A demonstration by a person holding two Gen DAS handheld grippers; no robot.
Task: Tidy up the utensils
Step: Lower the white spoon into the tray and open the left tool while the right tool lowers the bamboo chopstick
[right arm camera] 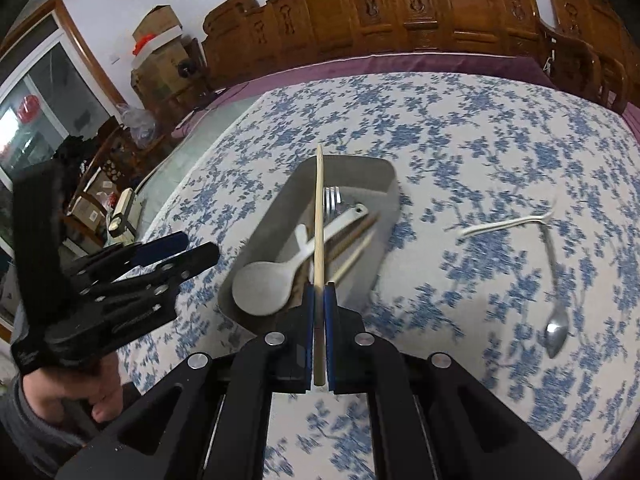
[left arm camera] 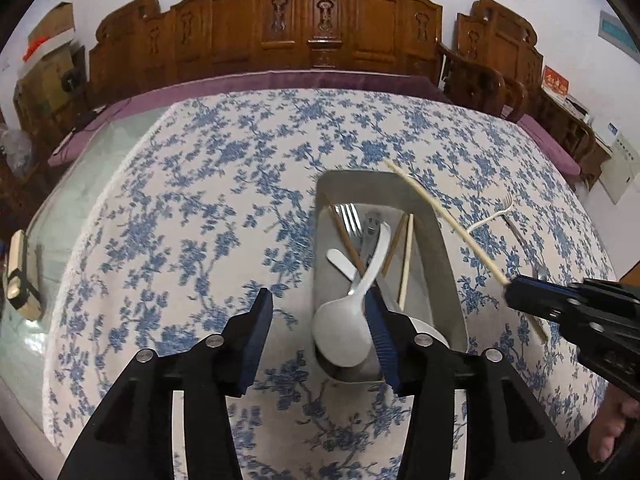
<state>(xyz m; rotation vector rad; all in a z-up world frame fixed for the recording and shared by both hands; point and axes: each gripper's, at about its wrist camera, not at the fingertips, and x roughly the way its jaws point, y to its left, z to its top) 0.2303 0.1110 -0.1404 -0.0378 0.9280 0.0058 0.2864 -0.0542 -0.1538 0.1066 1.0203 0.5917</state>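
Note:
A grey utensil tray lies on the blue-flowered tablecloth and holds a large white spoon, a fork, chopsticks and other utensils. My right gripper is shut on a pale chopstick, held in the air over the tray. My left gripper is open and empty at the tray's near left side. A white plastic fork and a metal spoon lie on the cloth right of the tray.
A carved wooden bench with a purple cushion stands behind the table. The glass table edge shows bare at the left, with a small boxy device on it. Cardboard boxes stand at the far left.

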